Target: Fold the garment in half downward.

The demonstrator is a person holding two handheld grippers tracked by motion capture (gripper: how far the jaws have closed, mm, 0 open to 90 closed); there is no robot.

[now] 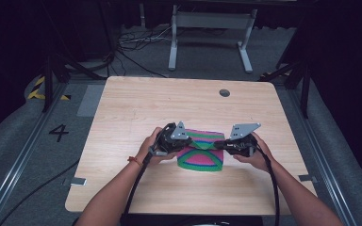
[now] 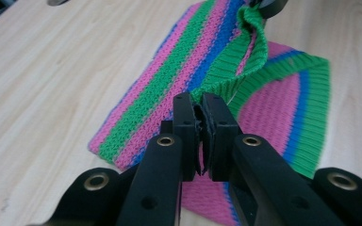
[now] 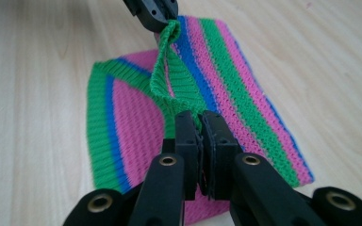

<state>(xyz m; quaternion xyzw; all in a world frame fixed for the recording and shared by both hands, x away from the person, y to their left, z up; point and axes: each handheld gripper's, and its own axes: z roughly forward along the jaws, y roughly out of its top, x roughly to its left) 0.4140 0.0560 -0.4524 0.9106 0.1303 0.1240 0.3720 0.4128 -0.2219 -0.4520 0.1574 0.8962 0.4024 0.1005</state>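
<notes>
A knitted cloth (image 1: 201, 153) with pink, green and blue stripes lies near the middle of the wooden table (image 1: 136, 103). My left gripper (image 1: 185, 141) is shut on the left end of its green ribbed edge (image 2: 226, 70). My right gripper (image 1: 219, 144) is shut on the right end of the same edge (image 3: 169, 80). That edge hangs lifted between the two grippers, with the rest of the cloth flat beneath. In the left gripper view the cloth (image 2: 169, 89) runs away from the closed jaws (image 2: 201, 101). The right gripper view shows the same from the other side (image 3: 201, 117).
A round hole (image 1: 224, 92) sits in the table's far right part. Metal desk legs (image 1: 174, 42) and cables lie on the floor beyond the table. Bare wood surrounds the cloth on all sides.
</notes>
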